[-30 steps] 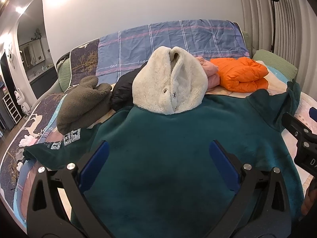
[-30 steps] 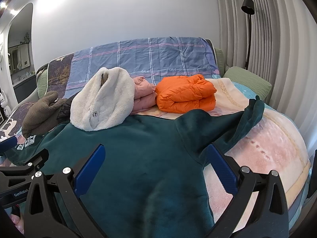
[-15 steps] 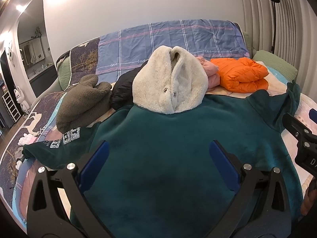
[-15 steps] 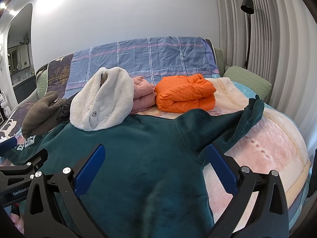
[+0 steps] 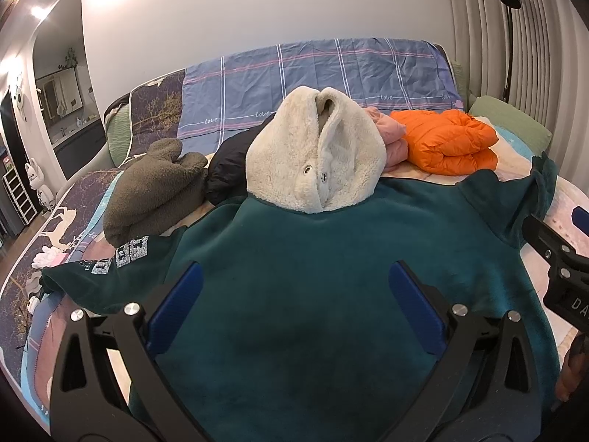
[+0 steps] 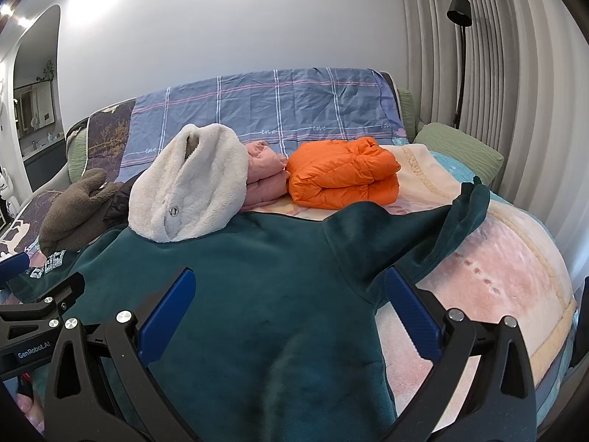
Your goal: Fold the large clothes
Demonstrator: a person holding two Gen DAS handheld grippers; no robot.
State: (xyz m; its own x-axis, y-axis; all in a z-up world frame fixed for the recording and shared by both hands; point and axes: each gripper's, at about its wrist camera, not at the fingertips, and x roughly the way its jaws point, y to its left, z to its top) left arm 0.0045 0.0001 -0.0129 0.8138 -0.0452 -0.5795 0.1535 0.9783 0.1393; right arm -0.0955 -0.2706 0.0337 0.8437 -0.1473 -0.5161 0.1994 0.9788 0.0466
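**A home bedroom**

A bedroom in a home is shown. Most of both views is filled by a wide bed (image 6: 515,276) spread with patterned blankets, and a blue checked sheet (image 5: 313,77) is draped over its head end against a plain white wall. Folded and heaped garments (image 6: 342,176) are laid along it. A black floor lamp (image 6: 460,14) is seen by ribbed curtains, and an arched opening (image 5: 59,84) onto shelves is seen at the left.

Left wrist view: olive fleece bundle (image 5: 154,188) and printed left sleeve (image 5: 110,261) sit slightly lower in left of frame. Right wrist view: scene nudged marginally left. Otherwise nothing shifted.
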